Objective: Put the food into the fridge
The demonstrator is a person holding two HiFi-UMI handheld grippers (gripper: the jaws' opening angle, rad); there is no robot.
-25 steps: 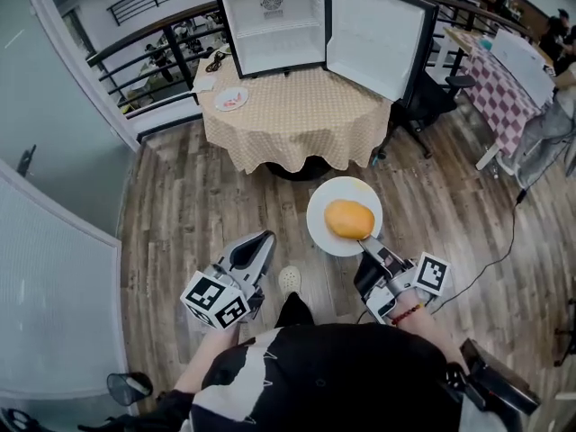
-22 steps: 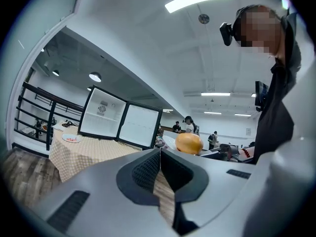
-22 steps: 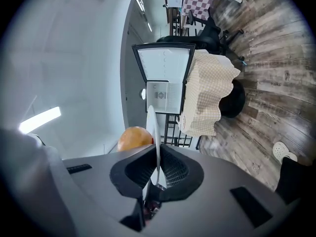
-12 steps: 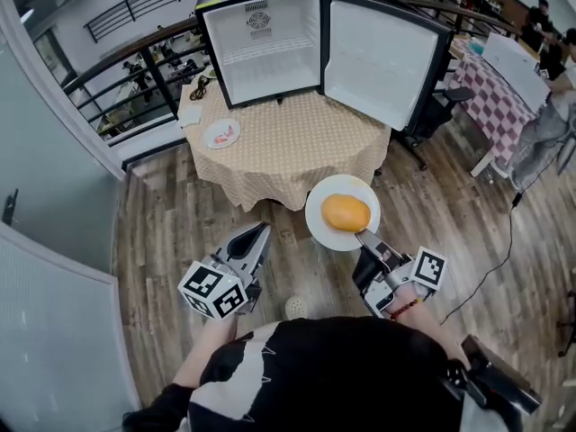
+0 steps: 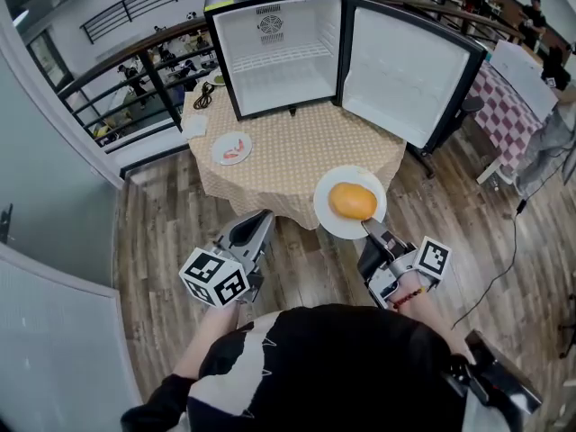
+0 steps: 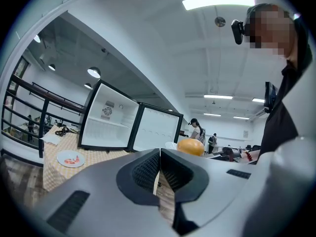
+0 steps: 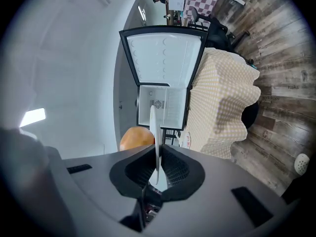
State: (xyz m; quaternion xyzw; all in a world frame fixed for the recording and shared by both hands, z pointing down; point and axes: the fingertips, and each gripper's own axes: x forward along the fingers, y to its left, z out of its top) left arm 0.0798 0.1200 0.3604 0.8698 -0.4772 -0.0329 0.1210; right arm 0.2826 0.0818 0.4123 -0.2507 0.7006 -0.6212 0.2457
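A round orange bun (image 5: pixel 353 201) lies on a white plate (image 5: pixel 326 212). My right gripper (image 5: pixel 371 232) is shut on the plate's near rim and holds it level over the near edge of the round table (image 5: pixel 297 156). In the right gripper view the plate (image 7: pixel 156 127) stands edge-on between the jaws, with the bun (image 7: pixel 137 138) to its left. At the back of the table stands the black fridge (image 5: pixel 279 52), its door (image 5: pixel 405 70) swung wide and its white shelves bare. My left gripper (image 5: pixel 256 230) hangs lower at the left, shut and holding nothing.
A small plate with reddish food (image 5: pixel 231 148) lies on the table's left side, with a dark cable (image 5: pixel 211 95) behind it. A black railing (image 5: pixel 144 61) runs at the back left. A checkered table (image 5: pixel 513 93) and a chair (image 5: pixel 459 106) stand to the right. A cord (image 5: pixel 504 259) trails on the wooden floor.
The table and fridge have come closer. The plate with the bun, earlier over the floor, now reaches the table's near edge. Both grippers keep their state.
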